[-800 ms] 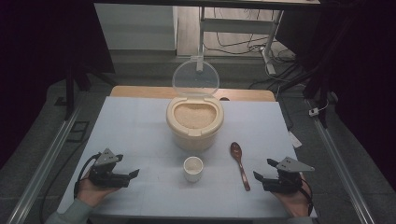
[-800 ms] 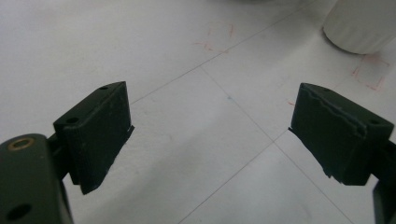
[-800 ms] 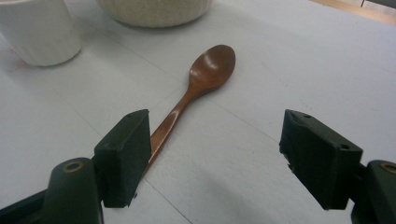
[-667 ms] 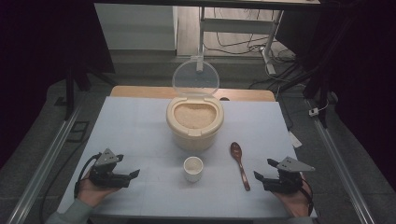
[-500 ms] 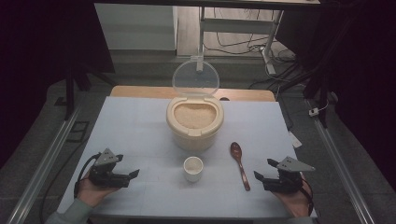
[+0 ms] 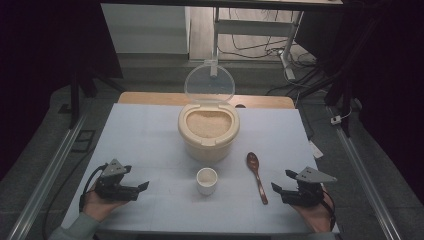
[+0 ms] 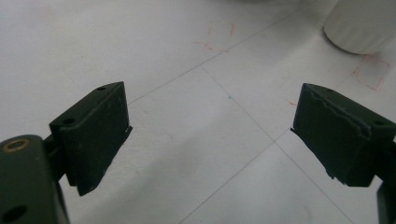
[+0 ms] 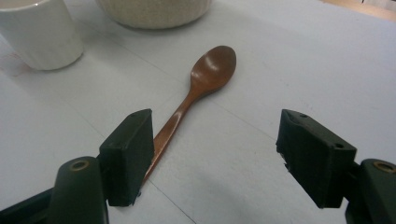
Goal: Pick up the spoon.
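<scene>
Brown wooden spoon (image 8: 196, 95) lies just ahead of my right gripper (image 8: 215, 154), jaws apart; my left gripper (image 7: 210, 135) gapes over bare tabletop.

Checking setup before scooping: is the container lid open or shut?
Open. The clear lid stands upright behind the container, leaving the grain inside exposed.

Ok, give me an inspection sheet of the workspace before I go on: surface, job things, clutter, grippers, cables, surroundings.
Surface: pale table cover, faint grid lines and red marks.
Job's things: rice container at centre, filled, clear lid standing open; white cup in front of it; wooden spoon lying flat to the cup's right, bowl toward the container.
Clutter: nothing seen.
Grippers: left gripper open, low over bare cover; right gripper open, near the spoon's handle end.
Cables: one trailing from each gripper; more on the floor behind.
Surroundings: dark, metal rails alongside.
</scene>
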Demonstrator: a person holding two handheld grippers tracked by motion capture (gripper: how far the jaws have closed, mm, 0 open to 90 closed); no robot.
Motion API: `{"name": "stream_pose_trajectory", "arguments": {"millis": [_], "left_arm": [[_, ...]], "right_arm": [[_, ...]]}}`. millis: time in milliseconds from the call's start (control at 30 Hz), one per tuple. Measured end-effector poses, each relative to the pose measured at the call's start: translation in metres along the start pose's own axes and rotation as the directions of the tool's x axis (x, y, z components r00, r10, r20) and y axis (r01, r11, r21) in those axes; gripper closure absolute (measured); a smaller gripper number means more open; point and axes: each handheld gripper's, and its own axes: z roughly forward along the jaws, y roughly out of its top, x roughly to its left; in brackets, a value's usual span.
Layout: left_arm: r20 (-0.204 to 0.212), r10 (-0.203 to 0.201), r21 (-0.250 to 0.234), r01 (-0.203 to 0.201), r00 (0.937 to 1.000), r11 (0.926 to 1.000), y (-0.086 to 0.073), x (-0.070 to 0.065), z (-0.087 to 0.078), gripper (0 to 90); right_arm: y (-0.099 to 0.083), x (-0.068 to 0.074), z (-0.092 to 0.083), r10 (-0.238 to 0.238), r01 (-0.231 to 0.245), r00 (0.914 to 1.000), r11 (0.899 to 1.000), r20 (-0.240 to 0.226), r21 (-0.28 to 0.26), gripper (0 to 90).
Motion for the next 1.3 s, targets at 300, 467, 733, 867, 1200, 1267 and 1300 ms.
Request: {"name": "stream_pose_trajectory", "arguments": {"millis": [300, 467, 733, 867, 1200, 1267, 1300], "left_arm": [[-0.004, 0.008, -0.008, -0.008, 1.0, 0.9999, -0.001, -0.001, -0.001, 10.7], [-0.002, 0.009, -0.002, -0.009, 1.0, 1.0, -0.002, -0.001, 0.001, 10.7], [-0.002, 0.008, 0.001, -0.008, 1.0, 1.0, -0.002, -0.002, 0.001, 10.7], [-0.001, 0.009, 0.002, -0.009, 1.0, 1.0, -0.002, -0.002, 0.001, 10.7], [0.006, 0.012, 0.004, -0.012, 0.9999, 0.9999, -0.002, -0.002, 0.001, 10.7], [0.008, 0.013, 0.004, -0.013, 0.9999, 0.9999, -0.002, -0.002, 0.001, 10.6], [0.008, 0.014, 0.004, -0.014, 0.9999, 0.9999, -0.002, -0.002, 0.001, 10.6]], "right_arm": [[0.014, 0.007, -0.004, -0.004, 0.004, 1.0, 1.0, -0.008, 0.001, 29.0], [0.024, 0.009, -0.006, 0.002, -0.002, 1.0, 1.0, -0.005, 0.021, 30.1], [0.04, 0.015, -0.003, 0.041, -0.042, 0.9991, 0.994, 0.007, 0.099, 32.5], [0.048, 0.018, -0.002, 0.049, -0.049, 0.9988, 0.991, 0.002, 0.124, 32.9], [0.076, 0.033, 0.013, 0.052, -0.054, 0.9985, 0.957, 0.017, 0.285, 33.5], [0.079, 0.035, 0.017, 0.058, -0.062, 0.9981, 0.949, 0.023, 0.31, 33.5], [0.079, 0.035, 0.017, 0.058, -0.062, 0.9981, 0.949, 0.023, 0.31, 33.5]]}}
